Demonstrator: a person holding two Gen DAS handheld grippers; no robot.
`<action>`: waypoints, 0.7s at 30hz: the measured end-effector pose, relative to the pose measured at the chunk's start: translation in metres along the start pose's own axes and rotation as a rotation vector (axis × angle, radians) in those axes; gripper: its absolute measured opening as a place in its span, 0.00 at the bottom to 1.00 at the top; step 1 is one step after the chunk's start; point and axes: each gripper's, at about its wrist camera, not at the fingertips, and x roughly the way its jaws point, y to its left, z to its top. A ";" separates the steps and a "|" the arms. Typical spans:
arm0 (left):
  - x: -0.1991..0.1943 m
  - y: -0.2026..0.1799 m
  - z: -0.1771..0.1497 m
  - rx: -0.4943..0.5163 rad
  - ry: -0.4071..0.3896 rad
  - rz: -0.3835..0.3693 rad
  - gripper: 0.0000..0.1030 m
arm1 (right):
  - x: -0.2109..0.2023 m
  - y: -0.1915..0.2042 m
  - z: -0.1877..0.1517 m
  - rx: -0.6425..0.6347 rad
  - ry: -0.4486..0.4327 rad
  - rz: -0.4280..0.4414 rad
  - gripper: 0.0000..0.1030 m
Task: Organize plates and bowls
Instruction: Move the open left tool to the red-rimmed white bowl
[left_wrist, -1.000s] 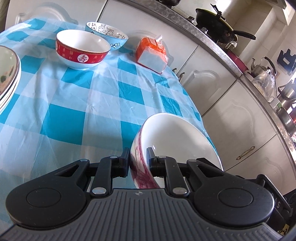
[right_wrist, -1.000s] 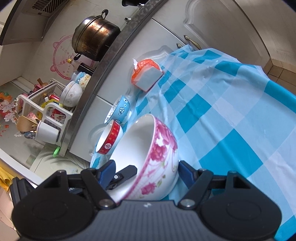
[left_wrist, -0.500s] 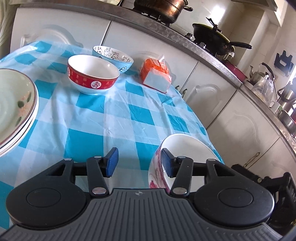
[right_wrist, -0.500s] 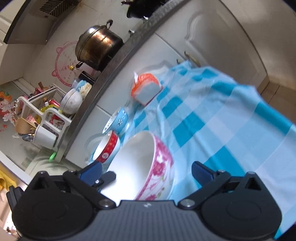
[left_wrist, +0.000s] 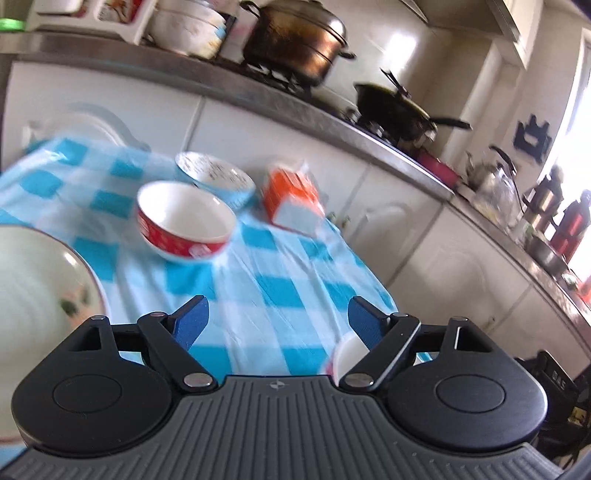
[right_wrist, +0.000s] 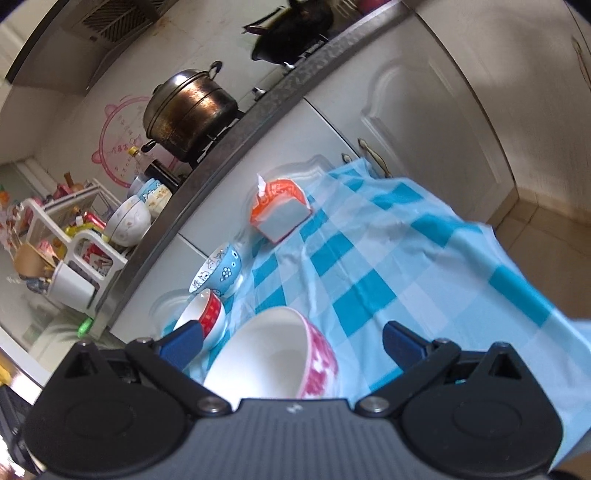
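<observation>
A blue-and-white checked tablecloth (right_wrist: 388, 258) covers the table beside white kitchen cabinets (right_wrist: 424, 103). A stack of plates (left_wrist: 33, 291) with a flower print lies at the cloth's left edge in the left wrist view. The pink-flowered bowl (right_wrist: 273, 354) stands upright on the cloth, in line with the gap of the right gripper (right_wrist: 291, 341) whose blue pads are spread wide and touch nothing. The left gripper (left_wrist: 275, 319) has just been opening; its jaws are spread with only cloth between them, and a sliver of the same bowl shows just by its right finger. The red bowl (left_wrist: 184, 221) and the blue patterned bowl (left_wrist: 216, 179) stand side by side farther off, near an orange tissue pack (left_wrist: 293, 205).
</observation>
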 end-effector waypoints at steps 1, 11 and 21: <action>0.000 0.004 0.003 -0.007 -0.010 0.011 0.99 | 0.001 0.004 0.001 -0.021 -0.002 -0.009 0.99; 0.008 0.032 0.040 -0.083 -0.135 0.155 1.00 | 0.024 0.047 0.016 -0.145 0.064 -0.046 0.99; 0.011 0.074 0.070 -0.204 -0.219 0.263 1.00 | 0.065 0.085 0.024 -0.216 0.176 -0.049 1.00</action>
